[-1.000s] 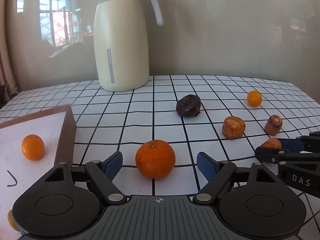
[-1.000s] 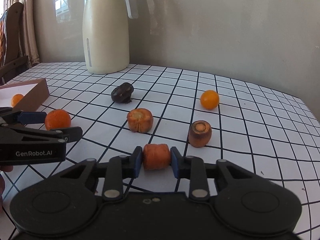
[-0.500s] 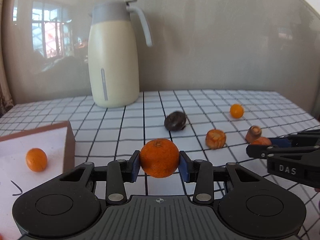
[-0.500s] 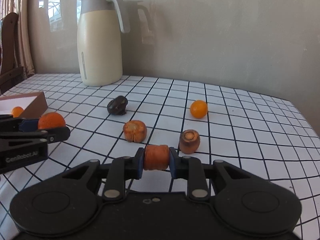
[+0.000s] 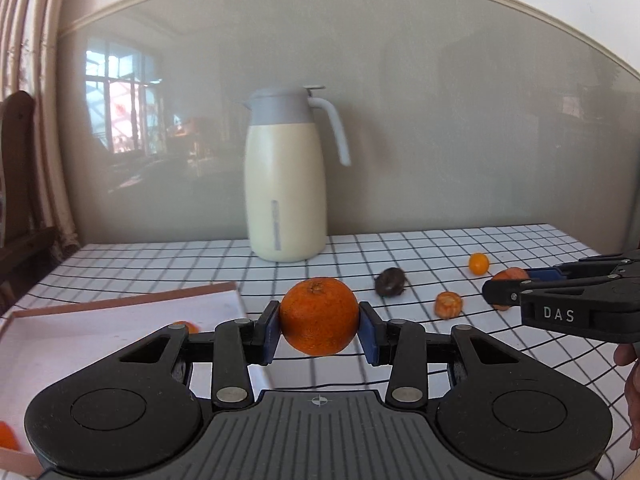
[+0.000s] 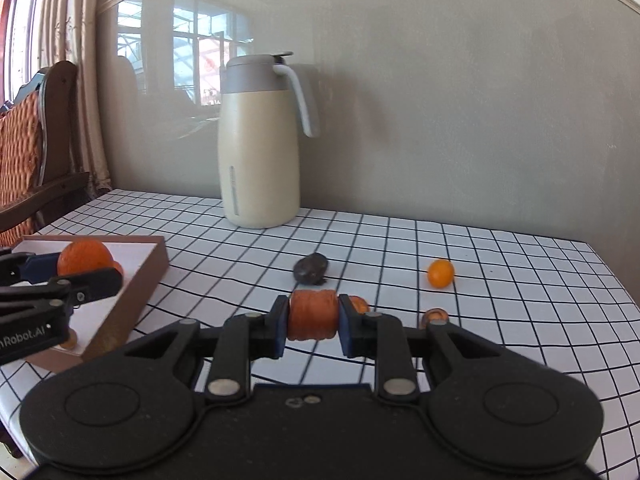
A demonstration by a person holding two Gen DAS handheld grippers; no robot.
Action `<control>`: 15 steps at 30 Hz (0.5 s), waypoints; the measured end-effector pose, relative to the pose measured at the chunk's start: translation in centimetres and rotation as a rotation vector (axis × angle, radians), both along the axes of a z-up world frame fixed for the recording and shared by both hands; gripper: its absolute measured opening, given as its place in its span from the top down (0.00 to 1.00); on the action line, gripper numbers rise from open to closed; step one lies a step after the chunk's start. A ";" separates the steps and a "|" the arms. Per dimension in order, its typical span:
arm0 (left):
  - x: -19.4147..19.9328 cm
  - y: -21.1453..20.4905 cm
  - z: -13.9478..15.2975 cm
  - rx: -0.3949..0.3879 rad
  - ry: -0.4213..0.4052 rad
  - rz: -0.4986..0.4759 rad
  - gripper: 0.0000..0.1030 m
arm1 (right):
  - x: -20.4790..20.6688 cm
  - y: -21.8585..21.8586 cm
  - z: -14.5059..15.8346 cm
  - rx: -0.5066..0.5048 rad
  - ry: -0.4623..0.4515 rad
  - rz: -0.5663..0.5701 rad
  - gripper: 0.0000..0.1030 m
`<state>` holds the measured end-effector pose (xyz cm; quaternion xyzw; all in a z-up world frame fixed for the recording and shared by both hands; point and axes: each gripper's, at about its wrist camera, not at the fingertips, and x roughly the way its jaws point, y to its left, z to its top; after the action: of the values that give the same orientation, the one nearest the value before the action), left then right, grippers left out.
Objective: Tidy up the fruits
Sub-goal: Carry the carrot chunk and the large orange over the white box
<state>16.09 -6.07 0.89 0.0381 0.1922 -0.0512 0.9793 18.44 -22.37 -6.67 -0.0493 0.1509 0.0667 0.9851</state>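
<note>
Tabletop (image 6: 500, 280): covered with a white cloth with a black grid; it carries everything here.
Jug (image 5: 286, 184): cream body, grey lid and handle, standing upright at the back near the wall.
Box (image 6: 132, 308): shallow, brown walls, white inside, at the left side of the tabletop; one small orange fruit (image 5: 186, 326) lies in it, and another orange piece shows at its near edge.
My left fingers (image 5: 319, 330): the blue pads pinch the big orange (image 5: 318, 316) from both sides. The left fingers have just been closing, with this orange between them. In the right wrist view I hold it in the air over the box.
My right fingers (image 6: 313, 322): pressed on the carrot piece (image 6: 313, 314), which I hold above the tabletop, to the right of the box.
Dark fruit (image 6: 310, 268): lying on the tabletop near the middle, in front of the jug.
Cut carrot chunk (image 5: 449, 304): on the tabletop, to the right of the dark fruit, apart from it.
Small round orange fruit (image 6: 441, 273): alone on the tabletop at the right side.
Brown-ended piece (image 6: 435, 314): mostly hidden behind my right fingers; I cannot tell what it is.
</note>
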 end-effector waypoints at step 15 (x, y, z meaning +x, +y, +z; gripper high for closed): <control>-5.7 10.5 0.3 -0.049 -0.029 0.212 0.61 | -3.2 8.3 1.3 -0.004 -0.101 0.195 0.84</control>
<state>10.37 4.41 1.18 -0.0057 0.1794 0.0488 0.9825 15.22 -14.10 -5.34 -0.0688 0.0958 0.1594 0.9801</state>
